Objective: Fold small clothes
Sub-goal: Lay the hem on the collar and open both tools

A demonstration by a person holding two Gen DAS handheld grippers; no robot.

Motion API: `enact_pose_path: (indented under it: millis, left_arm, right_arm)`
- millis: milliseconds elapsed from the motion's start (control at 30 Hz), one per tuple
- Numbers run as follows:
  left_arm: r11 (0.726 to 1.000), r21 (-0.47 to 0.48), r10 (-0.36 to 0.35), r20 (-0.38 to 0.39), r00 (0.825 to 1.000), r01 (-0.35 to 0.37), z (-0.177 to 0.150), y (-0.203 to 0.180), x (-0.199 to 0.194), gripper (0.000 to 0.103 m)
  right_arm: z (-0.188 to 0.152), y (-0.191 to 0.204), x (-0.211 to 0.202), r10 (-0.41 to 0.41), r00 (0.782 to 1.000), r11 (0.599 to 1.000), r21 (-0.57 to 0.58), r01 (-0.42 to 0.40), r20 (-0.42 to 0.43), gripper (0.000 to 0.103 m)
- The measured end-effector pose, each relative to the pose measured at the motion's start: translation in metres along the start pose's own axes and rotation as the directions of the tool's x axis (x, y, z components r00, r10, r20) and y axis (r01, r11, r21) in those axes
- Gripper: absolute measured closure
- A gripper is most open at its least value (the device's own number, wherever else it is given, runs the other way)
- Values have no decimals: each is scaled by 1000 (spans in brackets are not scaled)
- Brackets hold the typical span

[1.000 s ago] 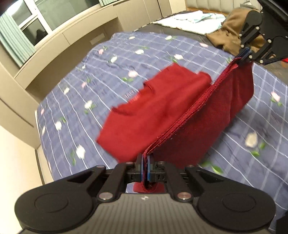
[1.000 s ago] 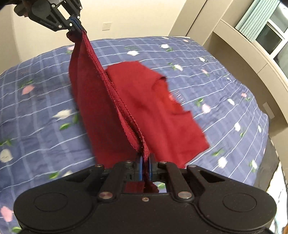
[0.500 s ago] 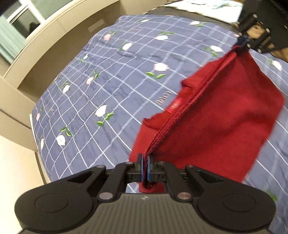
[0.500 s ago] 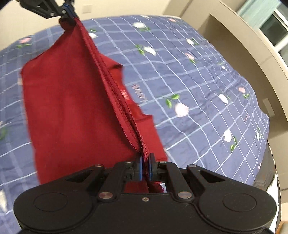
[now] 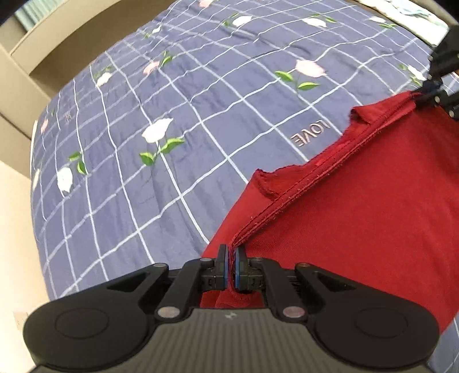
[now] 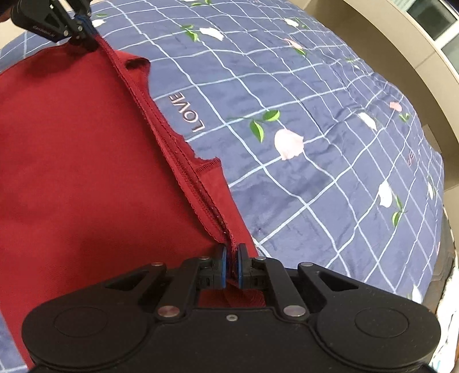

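The left gripper (image 5: pixel 231 268) and right gripper (image 6: pixel 231 268) each clamped a hem corner of the red garment (image 5: pixel 358 218), stretched low over the bed (image 5: pixel 172 114). The step was apparently laying it flat; next, lower evenly, then release

This is a bedroom in a home. A bed (image 5: pixel 178 120) fills both views, covered by a soft blue quilt (image 6: pixel 330 120) with a white grid, printed pink and white tulips and the stitched word "LOVE" (image 6: pixel 185 112). Beige built-in cabinetry (image 5: pixel 48 46) runs along the far side of the bed, and a window (image 6: pixel 436 14) sits above a matching beige ledge (image 6: pixel 401 48). A plain pale wall (image 5: pixel 14 229) borders the bed's other side.
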State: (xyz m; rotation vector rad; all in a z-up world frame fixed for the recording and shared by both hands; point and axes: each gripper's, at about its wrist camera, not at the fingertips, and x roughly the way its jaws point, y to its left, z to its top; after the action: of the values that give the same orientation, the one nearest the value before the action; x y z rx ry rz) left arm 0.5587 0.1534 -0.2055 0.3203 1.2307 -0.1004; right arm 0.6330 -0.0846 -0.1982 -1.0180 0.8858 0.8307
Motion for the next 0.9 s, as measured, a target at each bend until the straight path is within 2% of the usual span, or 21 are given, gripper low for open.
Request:
enact_pose_path:
  millis: [67,100,167,233,300,333,367,433,467,533,667,767,833,900]
  left_arm:
    - [999,-38,-10,-7,1000,10,1,2,8,99]
    - [998,-68,-12,-12,1000,11,2,3,11,94]
    - [993,-122,-4,-8,1000,3,4,4,14,85]
    - [989,-144,21,-11,1000,-23,6,4,15,66]
    - [988,-150,33,-8,999,-34,7,4,15,54]
    - [987,-155,38,-6,999,-38,7,5,15,45]
    - [985,-165,50,-5,999,-50,7,6,13,42]
    - [980,-184,76,-2,997,-75,8,9,9,27]
    - [977,-193,93,0,996,-91,8,10,7,23]
    - [970,-205,131,7,991,-127,7,12,3,9]
    - [951,-232,219,48,974,-202,1,13,-11,7]
    - [923,-327,257,134,957,-202,-12,12,-28,1]
    - [920,-370,218,212,953,-128,-24,6,-37,1]
    - [931,-356,168,241,956,-74,-32,-5,-36,1]
  right_arm:
    - [-1,0,7,-17,1000,1000,7,17,1,94]
    - [-2,0,9,-27,1000,1000,14,27,6,90]
    - [-5,-2,11,-49,999,998,43,48,22,76]
    - [-9,-6,11,-90,995,994,71,87,40,56]
    - [-14,-12,9,-129,990,986,116,122,57,40]
    - [-17,-16,7,-153,986,980,142,142,67,34]
    - [-20,-19,5,-180,981,972,167,166,73,31]
    - [-26,-24,1,-272,959,943,218,249,77,17]
    - [-30,-27,-1,-307,948,929,244,280,81,17]
    - [-38,-31,-8,-404,913,879,303,367,65,16]
    - [-56,-31,-25,-479,874,827,376,419,80,6]
    - [-70,-16,-40,-440,881,840,427,334,175,3]
    - [-76,-2,-42,-388,893,862,434,263,230,1]
    - [-78,12,-35,-342,907,884,412,222,245,1]
